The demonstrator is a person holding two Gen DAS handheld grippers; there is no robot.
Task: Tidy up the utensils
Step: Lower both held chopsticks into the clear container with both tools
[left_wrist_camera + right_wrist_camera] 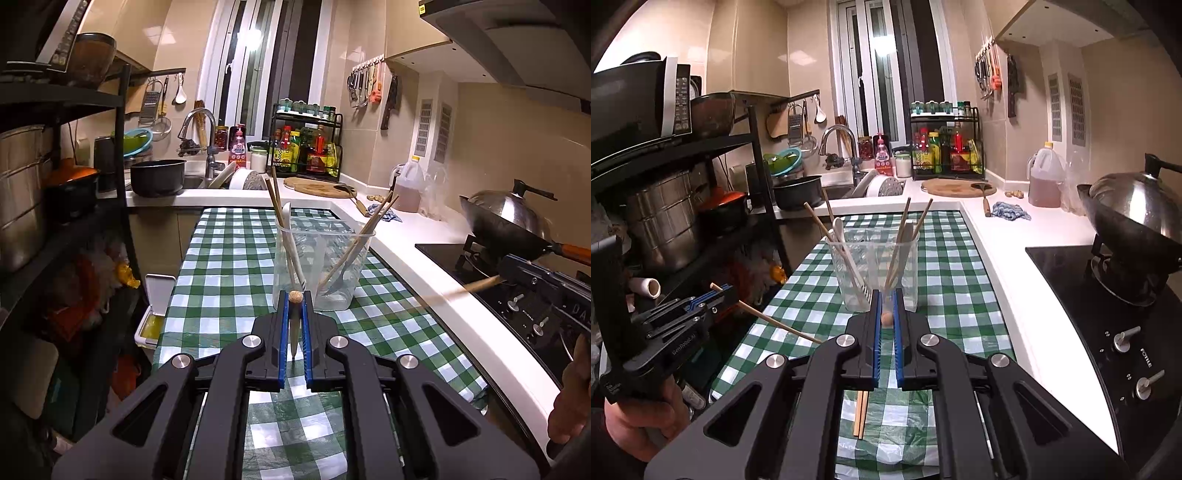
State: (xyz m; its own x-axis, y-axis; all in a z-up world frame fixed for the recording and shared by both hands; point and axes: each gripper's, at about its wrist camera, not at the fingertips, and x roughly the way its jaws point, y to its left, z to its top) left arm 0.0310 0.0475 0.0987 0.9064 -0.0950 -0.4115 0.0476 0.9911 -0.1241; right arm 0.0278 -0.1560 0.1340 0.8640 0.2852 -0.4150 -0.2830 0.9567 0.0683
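A clear plastic holder (pixel 323 258) stands on the checked cloth (pixel 221 266), with several chopsticks and a white spoon (pixel 291 243) leaning in it. My left gripper (pixel 294 299) is shut on one wooden chopstick, seen end-on just before the holder. In the right wrist view the left gripper (pixel 716 295) holds that chopstick (pixel 775 321) level, at the left. My right gripper (pixel 886 310) is shut on another chopstick, seen end-on near the holder (pixel 873 269). It shows in the left wrist view (pixel 476 285) too. Two chopsticks (pixel 860 413) lie on the cloth under it.
A white counter (pixel 424 258) runs along the right with a wok (pixel 1134 225) on a black hob (pixel 1108 332). A black shelf rack (pixel 701 206) with pots stands at the left. A sink, spice rack (pixel 945 147) and cutting board are at the back.
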